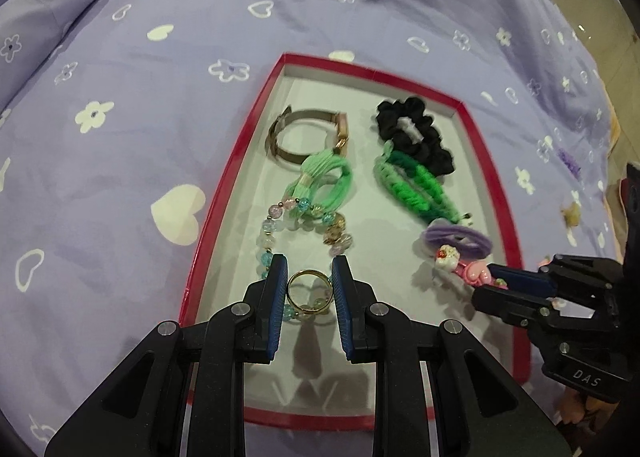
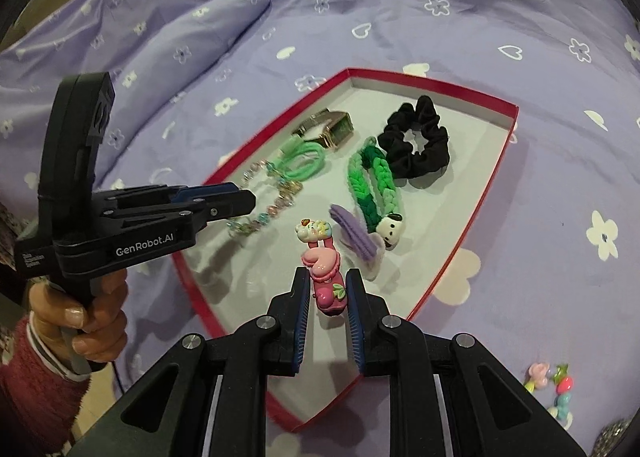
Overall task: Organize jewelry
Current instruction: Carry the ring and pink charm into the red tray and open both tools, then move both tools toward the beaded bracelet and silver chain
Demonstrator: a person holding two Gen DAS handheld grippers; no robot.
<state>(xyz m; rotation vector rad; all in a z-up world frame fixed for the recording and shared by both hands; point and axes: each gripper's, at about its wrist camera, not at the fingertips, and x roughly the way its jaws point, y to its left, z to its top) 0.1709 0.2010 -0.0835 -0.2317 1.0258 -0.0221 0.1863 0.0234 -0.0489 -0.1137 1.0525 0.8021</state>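
Now I am gripping a thin gold metal ring (image 1: 309, 293) between my left tongs (image 1: 309, 281), over the red-rimmed white cardboard tray (image 1: 236, 145). My right tongs (image 2: 327, 293) are pinching a pink plastic heart hair clip (image 2: 325, 277).

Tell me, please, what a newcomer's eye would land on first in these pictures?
Probably the red-rimmed tray on the purple flowered bedspread, with a black scrunchie at its far right. Close up, the left gripper brackets a gold ring, and the right gripper brackets a pink hair clip over the tray's near end.
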